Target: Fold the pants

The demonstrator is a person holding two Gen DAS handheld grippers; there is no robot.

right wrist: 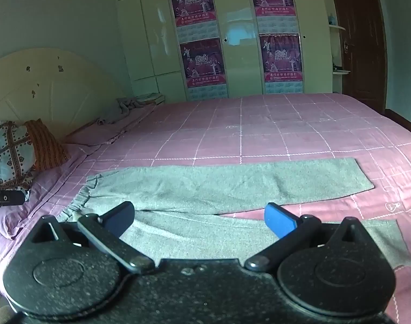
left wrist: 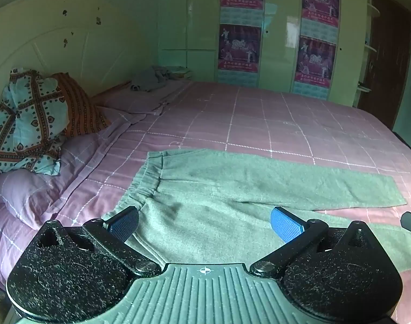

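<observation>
Between the wide-spread jaws of the left gripper (left wrist: 204, 225), left wrist view: grey-green pants (left wrist: 232, 189) lie flat on the pink checked bedspread (left wrist: 259, 118). Nothing between the blue pads (left wrist: 285, 224), no grip. Elastic waistband (left wrist: 149, 178) sits just ahead of the left jaw, so this gripper looks set to take the waist end. Far leg runs off beyond the right jaw, spread out smooth, likely laid that way for folding. Tip of the other gripper shows at the right edge, past the right jaw. Patterned pillows (left wrist: 30, 124) lie well off beyond the left jaw, out of the way.

Right wrist view: right gripper (right wrist: 200, 220) also fully open, empty. Pants (right wrist: 219, 186) lie ahead of and under the jaws; gap between the two legs lies just ahead of the right jaw, near leg (right wrist: 378, 240) passing beneath it. Placement over the legs suggests this one handles the leg side. Both legs are apart, so no fold done yet; first step is probably leg onto leg. Wardrobe (right wrist: 232, 40) with posters stands far ahead.
</observation>
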